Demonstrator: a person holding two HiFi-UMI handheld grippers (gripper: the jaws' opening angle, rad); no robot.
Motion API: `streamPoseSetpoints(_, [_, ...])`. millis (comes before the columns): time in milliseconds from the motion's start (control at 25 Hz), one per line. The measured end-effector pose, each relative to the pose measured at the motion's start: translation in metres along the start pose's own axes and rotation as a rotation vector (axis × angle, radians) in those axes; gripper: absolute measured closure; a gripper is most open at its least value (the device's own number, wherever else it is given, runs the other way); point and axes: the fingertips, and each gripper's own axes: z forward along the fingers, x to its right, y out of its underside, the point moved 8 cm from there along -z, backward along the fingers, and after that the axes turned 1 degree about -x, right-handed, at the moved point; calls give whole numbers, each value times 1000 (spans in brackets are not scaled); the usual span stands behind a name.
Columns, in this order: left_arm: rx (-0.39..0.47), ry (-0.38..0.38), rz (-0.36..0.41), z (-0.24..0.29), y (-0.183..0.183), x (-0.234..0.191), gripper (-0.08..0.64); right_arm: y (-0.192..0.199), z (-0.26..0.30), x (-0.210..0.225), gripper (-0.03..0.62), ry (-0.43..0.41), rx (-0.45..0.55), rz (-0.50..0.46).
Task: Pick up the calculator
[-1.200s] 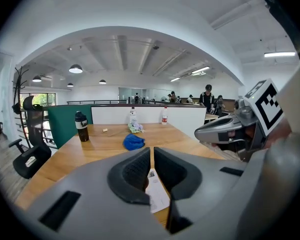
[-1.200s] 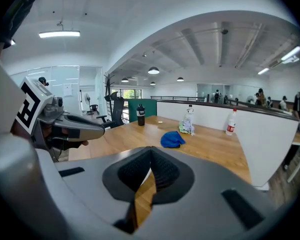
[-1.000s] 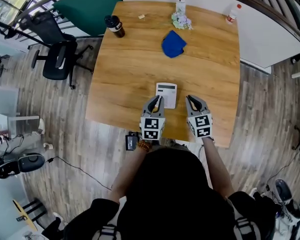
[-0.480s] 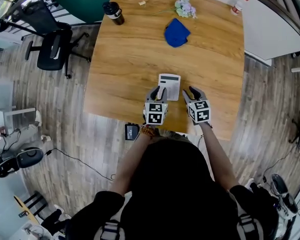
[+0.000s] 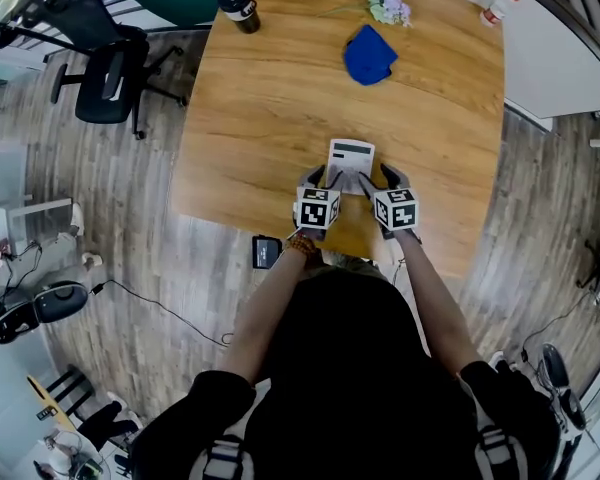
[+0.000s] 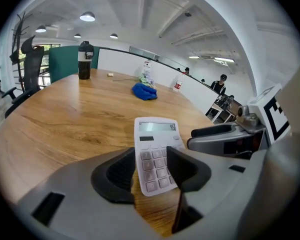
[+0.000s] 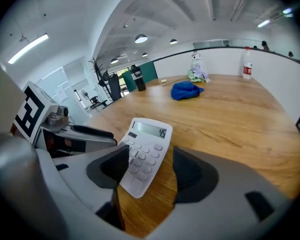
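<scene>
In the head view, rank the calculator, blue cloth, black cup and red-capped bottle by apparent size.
1. Blue cloth and calculator, too alike to rank.
2. Black cup.
3. Bottle.

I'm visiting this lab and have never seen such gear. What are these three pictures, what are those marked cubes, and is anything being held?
A person holds a two-jaw gripper in each hand; the marked cubes are parts of them. The head view comes from a camera on the person's head, looking down. The other two come from cameras riding on the left gripper and right gripper, looking along their jaws. On the wooden table are a white calculator, a blue cloth, a dark tumbler and a red-capped bottle. Nothing is held yet: both pairs of jaws have just been opening and stand apart, each with part of the calculator's near end between them.
</scene>
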Motion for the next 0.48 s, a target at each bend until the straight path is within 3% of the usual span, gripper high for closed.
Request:
streamPoseSetpoints(160, [-20,11,-29,10,5,-5,344,5,13,5,275,-11,-12,62])
streamPoseSetpoints(480, [-47,27,-74,17,10,-12,341,12,26,12,268,-4,-74,121])
